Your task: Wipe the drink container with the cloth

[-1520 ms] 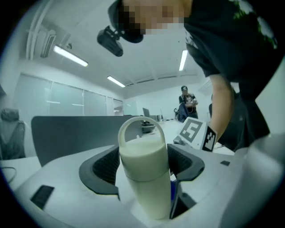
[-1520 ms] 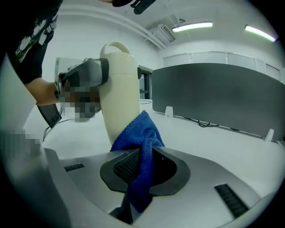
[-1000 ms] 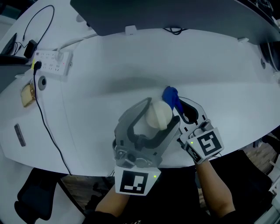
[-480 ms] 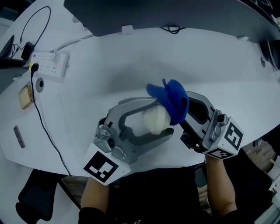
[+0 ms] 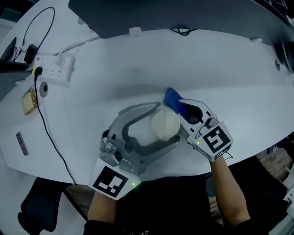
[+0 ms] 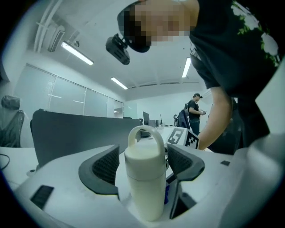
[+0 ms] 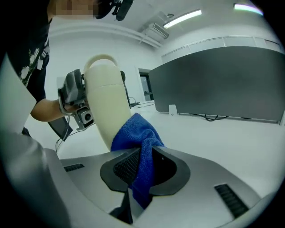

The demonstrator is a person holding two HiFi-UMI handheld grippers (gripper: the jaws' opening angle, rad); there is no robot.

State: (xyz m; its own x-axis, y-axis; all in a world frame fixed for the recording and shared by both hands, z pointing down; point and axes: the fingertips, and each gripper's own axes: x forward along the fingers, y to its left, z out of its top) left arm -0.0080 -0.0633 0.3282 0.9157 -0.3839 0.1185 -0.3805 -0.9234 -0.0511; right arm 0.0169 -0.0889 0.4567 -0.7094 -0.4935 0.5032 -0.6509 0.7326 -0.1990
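A cream drink bottle [image 5: 165, 125] with a loop handle stands upright on the white table [image 5: 229, 73]. My left gripper [image 5: 168, 123] reaches around it from the near left. Its jaws have just been opening and now stand open, with the bottle [image 6: 144, 178] between the pads and a thin gap on each side in the left gripper view [image 6: 144, 162]. My right gripper [image 5: 181, 108] is shut on a bunched blue cloth [image 5: 171, 97]. In the right gripper view [image 7: 141, 167], the cloth [image 7: 136, 133] rests against the side of the bottle [image 7: 107, 102].
A white power strip [image 5: 53, 64] with a black cable [image 5: 46, 128] lies at the far left, a small brown object [image 5: 28, 98] near it. A dark monitor back [image 5: 161, 13] stands along the far edge. The near table edge runs just behind both grippers.
Half a second ago the cloth was spread high over the bottle's top. Now my right gripper has dropped and the cloth sits at the bottle's far right side. The left gripper has swung around the bottle.
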